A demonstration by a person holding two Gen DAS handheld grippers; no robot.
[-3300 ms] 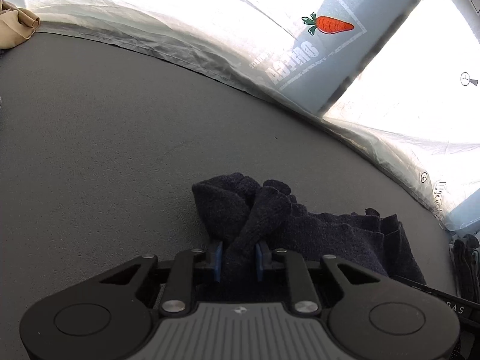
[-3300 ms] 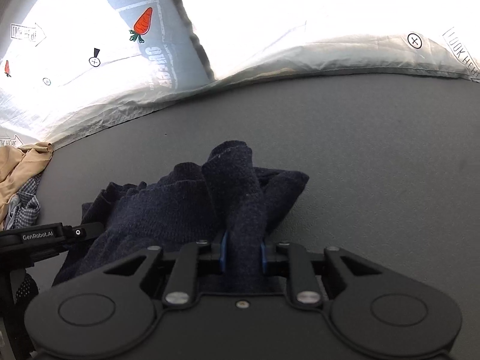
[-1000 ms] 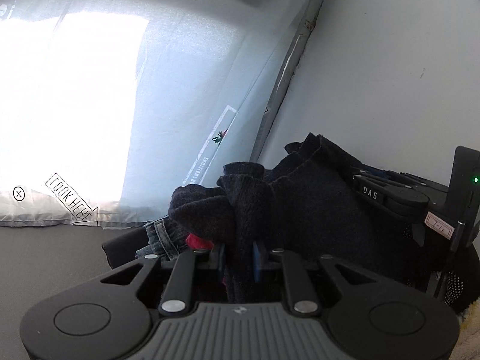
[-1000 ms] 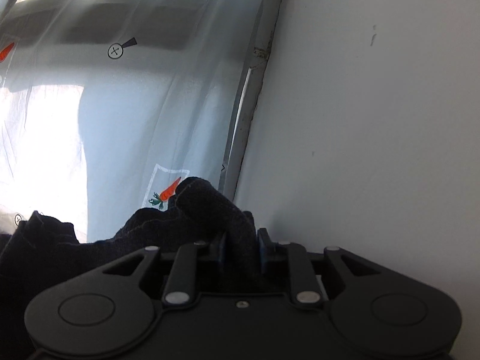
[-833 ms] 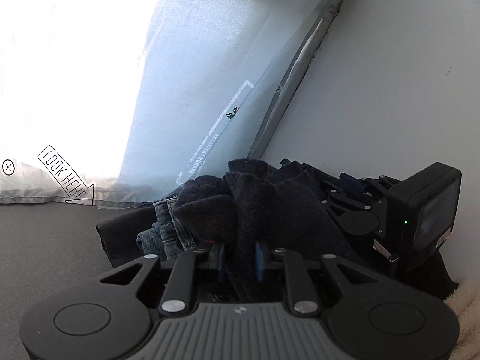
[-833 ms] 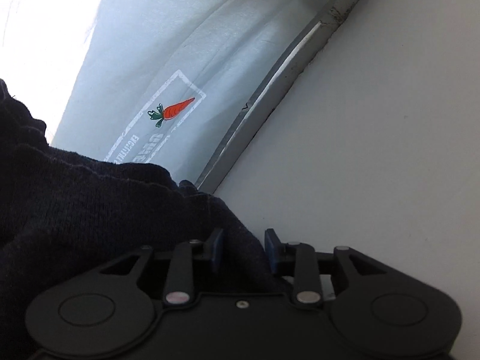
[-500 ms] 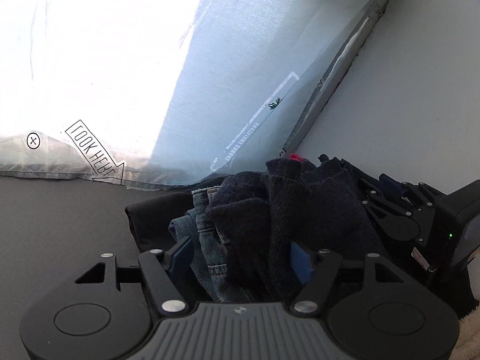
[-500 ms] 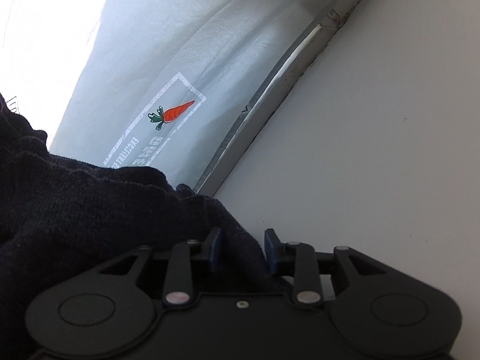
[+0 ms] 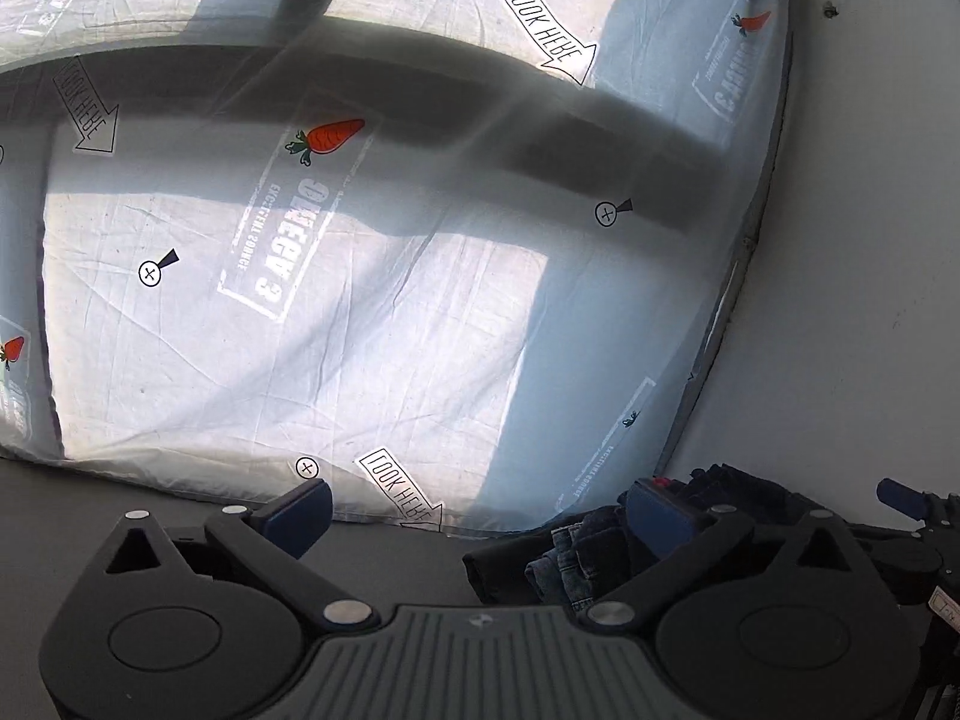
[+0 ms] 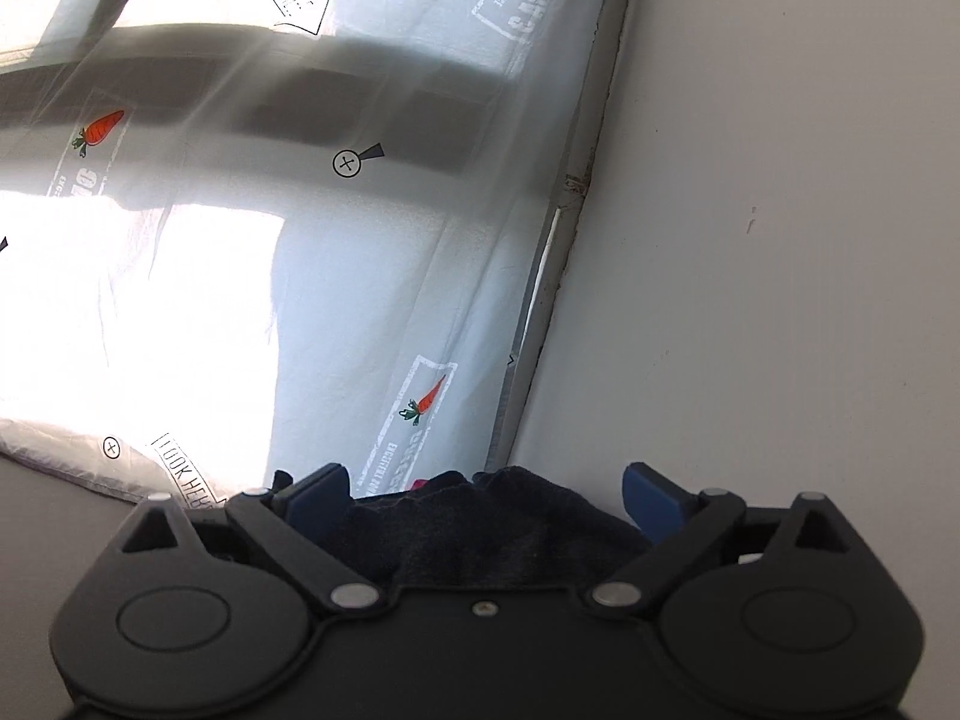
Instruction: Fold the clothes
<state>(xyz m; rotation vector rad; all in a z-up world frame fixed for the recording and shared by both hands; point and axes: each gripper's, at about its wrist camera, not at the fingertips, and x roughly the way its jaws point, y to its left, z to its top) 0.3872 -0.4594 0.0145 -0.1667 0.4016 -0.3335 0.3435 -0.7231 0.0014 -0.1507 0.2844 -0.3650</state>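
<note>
At far right corner, against wall: navy knit sat on stack of folded clothes — jeans and black item under it. Both grippers had pinched it a second back; left gripper was now spread wide and pulled clear, right gripper spread too, knit loose between its jaws, ungripped. Read: garment folded and stacked — next one due from grey tabletop.
</note>
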